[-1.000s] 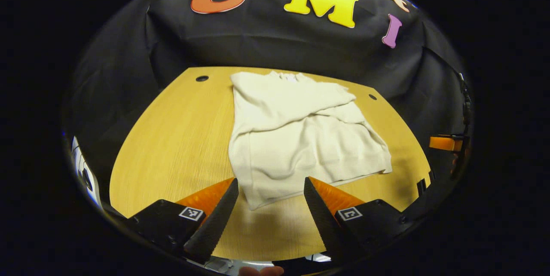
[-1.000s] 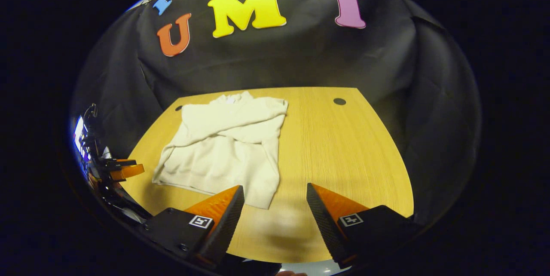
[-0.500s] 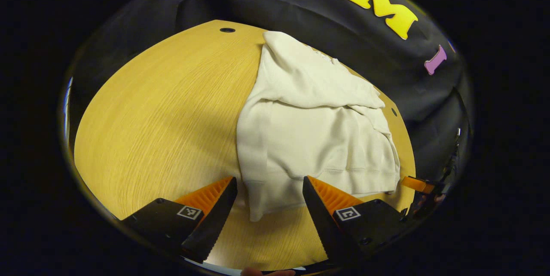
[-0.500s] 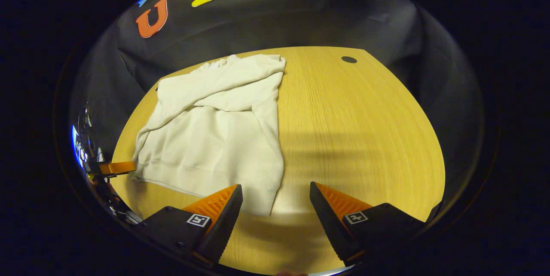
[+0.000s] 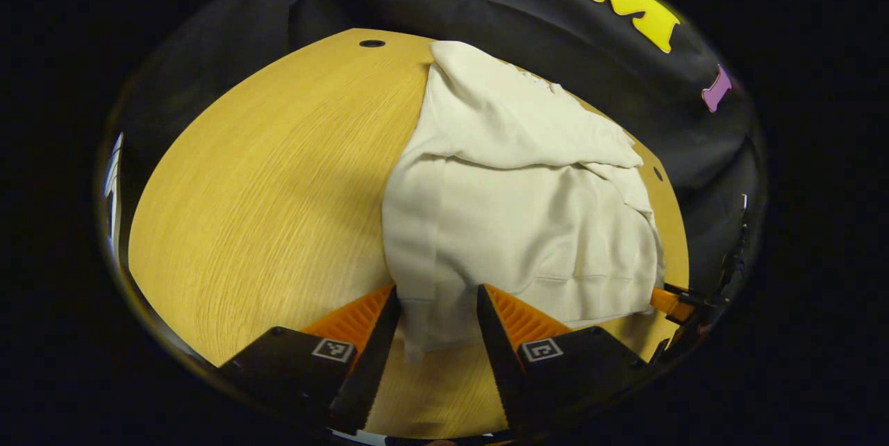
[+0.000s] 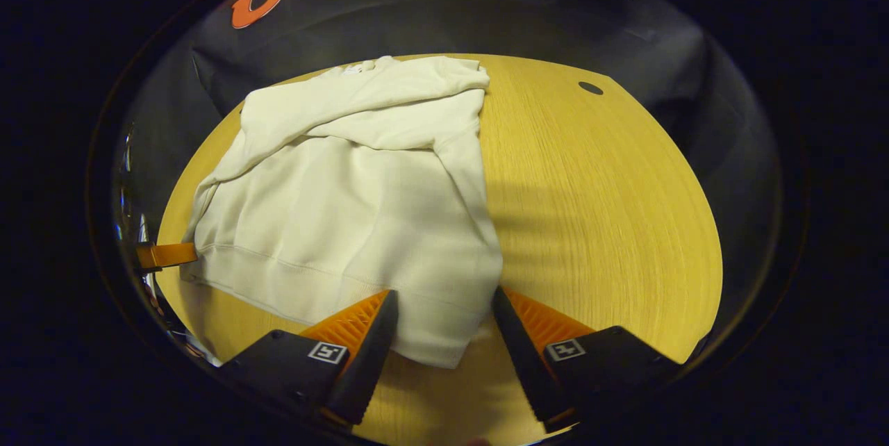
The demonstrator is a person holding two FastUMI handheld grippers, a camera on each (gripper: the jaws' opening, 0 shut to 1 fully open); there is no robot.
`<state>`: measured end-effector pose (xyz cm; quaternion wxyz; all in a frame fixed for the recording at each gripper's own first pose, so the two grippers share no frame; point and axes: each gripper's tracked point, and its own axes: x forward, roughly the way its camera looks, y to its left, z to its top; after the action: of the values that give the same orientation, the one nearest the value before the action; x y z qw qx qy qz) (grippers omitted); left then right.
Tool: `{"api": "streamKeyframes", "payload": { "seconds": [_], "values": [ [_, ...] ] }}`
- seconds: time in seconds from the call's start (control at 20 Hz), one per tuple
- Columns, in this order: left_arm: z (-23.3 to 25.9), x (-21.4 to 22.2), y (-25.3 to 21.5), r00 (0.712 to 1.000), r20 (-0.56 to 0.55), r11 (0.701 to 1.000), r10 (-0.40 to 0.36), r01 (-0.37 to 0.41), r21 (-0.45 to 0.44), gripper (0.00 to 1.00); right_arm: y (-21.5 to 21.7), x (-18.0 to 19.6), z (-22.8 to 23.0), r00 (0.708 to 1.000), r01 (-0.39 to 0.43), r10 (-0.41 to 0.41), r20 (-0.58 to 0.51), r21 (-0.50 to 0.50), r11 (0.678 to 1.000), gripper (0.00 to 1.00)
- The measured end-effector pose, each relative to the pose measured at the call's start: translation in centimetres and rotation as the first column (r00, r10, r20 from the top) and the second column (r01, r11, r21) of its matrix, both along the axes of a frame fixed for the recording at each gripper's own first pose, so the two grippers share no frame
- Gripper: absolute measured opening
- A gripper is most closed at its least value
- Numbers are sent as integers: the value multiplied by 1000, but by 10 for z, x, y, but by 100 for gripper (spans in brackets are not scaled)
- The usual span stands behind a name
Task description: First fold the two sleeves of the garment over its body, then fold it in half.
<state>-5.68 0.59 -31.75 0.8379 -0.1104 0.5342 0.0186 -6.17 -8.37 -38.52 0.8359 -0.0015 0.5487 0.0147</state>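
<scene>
**Both grippers set at the near hem corners of the folded garment**

The cream garment (image 5: pixel 514 210) lies flat on the wooden table (image 5: pixel 264 189), both sleeves already folded across its body, collar at the far edge by the black cloth wall (image 6: pixel 430 22). In the left gripper view, the left gripper (image 5: pixel 434 331) straddles the near left hem corner with its fingers spread, the cloth lying between them; whether they press on it I cannot tell. In the right gripper view, the right gripper (image 6: pixel 441 328) stands the same way over the near right hem corner, fingers parted around the cloth, contact unclear. The other gripper's tip shows just beside the far hem corner in each view.

Bare tabletop runs wide to the left of the garment in the left gripper view and to its right (image 6: pixel 597 210) in the right gripper view. A dark round hole (image 6: pixel 590 87) sits near the table's far right corner, another (image 5: pixel 371 43) near its far left.
</scene>
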Motion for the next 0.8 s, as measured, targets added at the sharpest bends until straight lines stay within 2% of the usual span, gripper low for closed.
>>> {"api": "streamKeyframes", "payload": {
  "seconds": [0.05, 0.1, 0.15, 0.2, 0.25, 0.3, 0.35, 0.4, 0.5, 0.55, 0.8],
  "values": [
    [2, -5, 4, 1000, 1, 1000, -8, 8, 22, 63, 1, 0, -2, 1000, 1, -1, 1, 2, 1000, 72],
    [1, -6, 7, 1000, -1, 999, -13, 13, 39, 55, 1, 2, -2, 1000, 6, -6, 11, 17, 1000, 74],
    [-1, -7, 8, 1000, -1, 999, -19, 19, 43, 48, 3, 2, -3, 1000, 20, -20, 17, 40, 999, 72],
    [-1, -7, 7, 1000, -9, 999, -25, 25, 45, 30, 2, 4, -2, 999, 29, -30, 22, 52, 998, 58],
    [-2, -5, 5, 999, -18, 999, -31, 32, 39, 21, 2, 3, -4, 1000, 22, -23, 16, 52, 998, 48],
    [-3, -2, 3, 999, -22, 999, -34, 34, 15, 23, 6, 5, -3, 1000, -4, 2, 24, 69, 998, 49],
    [-1, 2, 4, 999, -17, 999, -28, 28, -18, 20, 11, 2, -5, 1000, -13, 12, 14, 77, 997, 48],
    [1, 8, 1, 1000, 5, 999, -27, 27, -47, 10, 11, 6, -1, 999, -21, 18, 28, 81, 997, 19],
    [8, 8, 4, 999, 28, 997, -20, 22, -72, 5, 10, 7, -1, 1000, -18, 16, 22, 89, 996, 18],
    [14, 9, 3, 999, 40, 996, -16, 20, -82, 4, 10, 5, -1, 1000, -9, 9, 4, 94, 996, 8],
    [85, 21, -9, 986, 167, 990, -23, 46, -132, 3, 10, 19, 32, 999, 26, -32, 33, 165, 986, 8]
  ]
}}
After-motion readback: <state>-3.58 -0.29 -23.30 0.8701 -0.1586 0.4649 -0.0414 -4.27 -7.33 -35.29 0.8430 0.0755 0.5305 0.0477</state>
